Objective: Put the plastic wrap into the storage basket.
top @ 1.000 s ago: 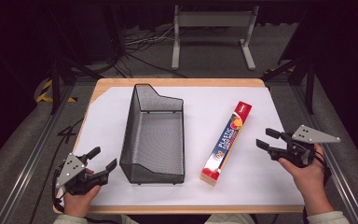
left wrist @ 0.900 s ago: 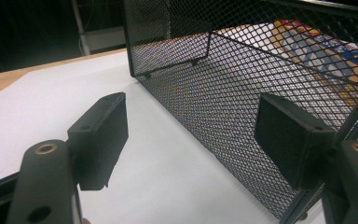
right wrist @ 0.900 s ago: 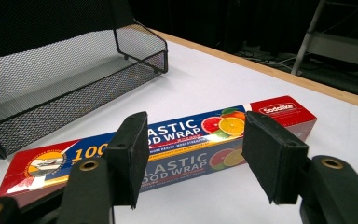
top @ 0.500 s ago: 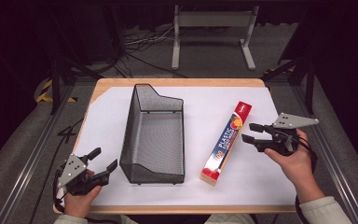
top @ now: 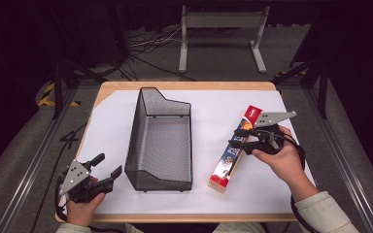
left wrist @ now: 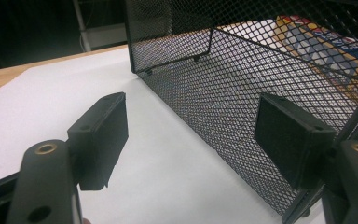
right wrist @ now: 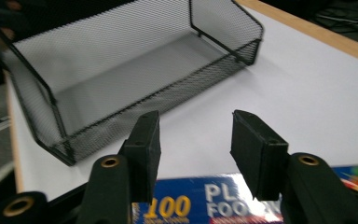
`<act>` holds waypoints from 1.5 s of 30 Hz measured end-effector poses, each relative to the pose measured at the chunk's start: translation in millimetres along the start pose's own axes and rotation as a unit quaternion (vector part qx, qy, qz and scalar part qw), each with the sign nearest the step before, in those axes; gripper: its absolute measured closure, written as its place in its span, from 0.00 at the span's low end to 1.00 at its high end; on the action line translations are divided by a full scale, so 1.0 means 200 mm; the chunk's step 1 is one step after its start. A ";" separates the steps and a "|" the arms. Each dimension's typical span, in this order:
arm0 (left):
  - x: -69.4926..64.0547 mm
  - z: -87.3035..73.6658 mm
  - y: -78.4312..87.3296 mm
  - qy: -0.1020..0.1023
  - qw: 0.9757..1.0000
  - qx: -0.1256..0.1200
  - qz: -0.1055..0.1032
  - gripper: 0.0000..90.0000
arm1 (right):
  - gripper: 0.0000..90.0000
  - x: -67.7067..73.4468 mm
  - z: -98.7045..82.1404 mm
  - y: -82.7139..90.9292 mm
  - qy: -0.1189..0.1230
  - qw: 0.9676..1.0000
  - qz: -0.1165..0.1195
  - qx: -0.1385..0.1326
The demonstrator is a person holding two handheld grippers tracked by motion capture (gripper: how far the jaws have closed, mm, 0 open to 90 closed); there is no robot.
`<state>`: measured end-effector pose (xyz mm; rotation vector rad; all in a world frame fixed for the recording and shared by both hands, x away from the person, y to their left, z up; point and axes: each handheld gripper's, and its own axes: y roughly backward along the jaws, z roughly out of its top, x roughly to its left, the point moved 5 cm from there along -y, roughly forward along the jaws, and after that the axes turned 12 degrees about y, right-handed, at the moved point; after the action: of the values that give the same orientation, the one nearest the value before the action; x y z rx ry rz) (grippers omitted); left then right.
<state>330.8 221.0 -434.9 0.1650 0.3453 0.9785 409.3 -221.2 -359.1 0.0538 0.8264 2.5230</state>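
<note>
- right gripper (top: 241, 138) sits over the long box of plastic food wrap (top: 235, 150), about its middle, jaws pointing across it toward the mesh basket (top: 161, 141)
- its jaws have just been closing; now about half apart, and I can't tell if the pads touch the box; no grip seen
- right gripper view: the two black pads (right wrist: 145, 147) stand apart above the wrap box (right wrist: 214, 203); the blue printed top with "100" and "PL.. FOO.." shows below and between them
- wrap box lies flat on the white sheet (top: 209, 111), right of the basket, slanted; its red end points to the far right, its near end toward the table's front edge
- box and basket are near but not touching
- mesh basket is black wire, upright, open top, nothing inside; long axis runs away from the person, one end wall is cut lower
- left gripper (top: 106, 171) is at the near left corner of the table, held in the left hand (top: 85, 204), jaws wide apart, holding nothing
- left gripper view: left gripper's pads (left wrist: 101, 133) are spread; the basket's mesh wall (left wrist: 242, 93) sits just ahead near the right-hand pad, and the wrap box shows blurred through the mesh
- right hand (top: 281, 160) wraps the gripper's body, the sleeve comes in from bottom right
- wooden table (top: 126, 87) edge shows around the sheet
</note>
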 end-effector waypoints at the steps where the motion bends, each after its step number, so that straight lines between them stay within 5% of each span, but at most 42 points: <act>1: 0.00 0.00 0.00 -0.001 1.000 0.000 -0.001 0.30 | 0.66 0.02 0.02 -0.04 0.004 1.000 0.013 0.001; 15: 0.00 0.00 0.00 -0.001 1.000 0.002 -0.001 0.30 | 1.00 0.07 -0.04 -0.28 -0.001 0.995 0.049 0.090; 22: 0.00 0.00 0.00 -0.002 1.000 0.002 -0.001 0.30 | 1.00 0.09 -0.09 -0.34 -0.016 0.992 0.057 0.112; 32: 0.00 -0.01 0.00 -0.004 1.000 0.004 0.000 0.31 | 1.00 0.13 -0.13 -0.43 -0.001 0.987 0.068 0.148; 38: 0.00 -0.01 -0.01 -0.007 1.000 0.006 -0.001 0.31 | 1.00 0.17 -0.12 -0.47 0.009 0.980 0.085 0.177; 45: 0.00 -0.01 -0.01 -0.006 1.000 0.007 -0.002 0.31 | 1.00 0.21 -0.14 -0.51 0.026 0.968 0.102 0.227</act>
<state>331.5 219.7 -437.0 0.1828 0.3408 0.9700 410.8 -145.5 -444.2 0.2337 1.4721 2.4733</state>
